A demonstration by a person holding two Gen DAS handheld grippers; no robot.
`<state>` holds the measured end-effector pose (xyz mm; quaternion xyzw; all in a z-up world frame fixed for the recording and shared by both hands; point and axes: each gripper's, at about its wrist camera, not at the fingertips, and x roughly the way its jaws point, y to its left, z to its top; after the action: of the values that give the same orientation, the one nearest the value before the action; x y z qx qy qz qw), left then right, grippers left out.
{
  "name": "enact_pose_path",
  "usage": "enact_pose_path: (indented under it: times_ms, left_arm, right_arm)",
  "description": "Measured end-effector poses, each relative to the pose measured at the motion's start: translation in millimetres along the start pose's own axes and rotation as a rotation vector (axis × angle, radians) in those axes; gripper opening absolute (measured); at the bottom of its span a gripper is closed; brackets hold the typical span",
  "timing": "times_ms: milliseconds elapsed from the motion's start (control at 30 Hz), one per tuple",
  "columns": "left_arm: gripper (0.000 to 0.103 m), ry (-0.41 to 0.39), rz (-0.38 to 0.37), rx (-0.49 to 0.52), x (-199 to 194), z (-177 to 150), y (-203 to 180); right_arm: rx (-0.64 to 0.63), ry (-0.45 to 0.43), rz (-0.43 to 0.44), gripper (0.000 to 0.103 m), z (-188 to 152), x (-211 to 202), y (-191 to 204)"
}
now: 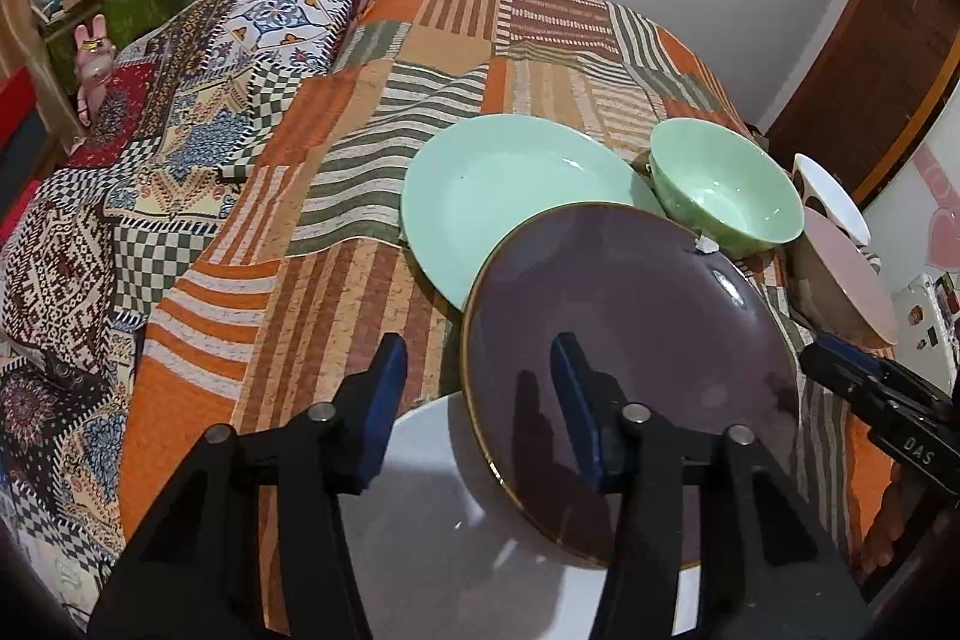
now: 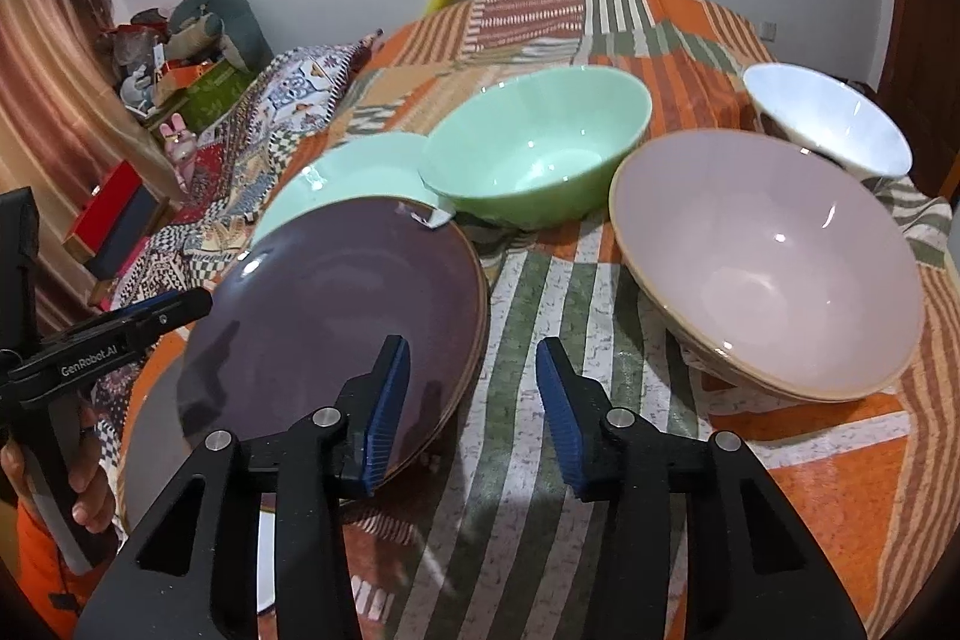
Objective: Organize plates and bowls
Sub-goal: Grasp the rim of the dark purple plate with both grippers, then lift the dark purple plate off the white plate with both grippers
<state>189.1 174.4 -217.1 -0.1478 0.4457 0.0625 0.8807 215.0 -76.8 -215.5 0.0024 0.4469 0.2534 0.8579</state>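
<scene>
Three plates (image 1: 630, 340), three bowls (image 2: 774, 262) on patchwork bedspread (image 1: 336, 292); left gripper (image 1: 477, 400) and right gripper (image 2: 474, 406) both spread, empty.

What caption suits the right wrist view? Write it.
Open right tongs beside a purple plate; green bowl, pink bowl, white bowl beyond.

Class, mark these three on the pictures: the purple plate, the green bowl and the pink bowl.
purple plate (image 2: 336, 304): right wrist view, on its glossy inner face.
green bowl (image 2: 540, 148): right wrist view, on the inside wall near the bottom.
pink bowl (image 2: 774, 268): right wrist view, on the inside, near the centre.
</scene>
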Motion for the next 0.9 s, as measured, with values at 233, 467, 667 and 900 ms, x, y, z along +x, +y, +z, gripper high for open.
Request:
enact_pose_path:
  times_ms: [233,467,667,900]
  left_arm:
    - [0.027,0.031,-0.031,-0.029,15,1,6]
    - [0.024,0.071,-0.069,-0.056,23,5,11]
    - [0.024,0.102,-0.08,-0.03,29,7,6]
    - [0.024,0.101,-0.054,-0.015,29,7,3]
  right_arm:
    - [-0.005,0.043,0.017,0.02,-1,10,0]
    - [-0.004,0.06,0.022,0.018,3,19,4]
    - [0.006,0.071,0.025,0.018,6,24,7]
    - [-0.014,0.071,0.005,0.02,5,25,13]
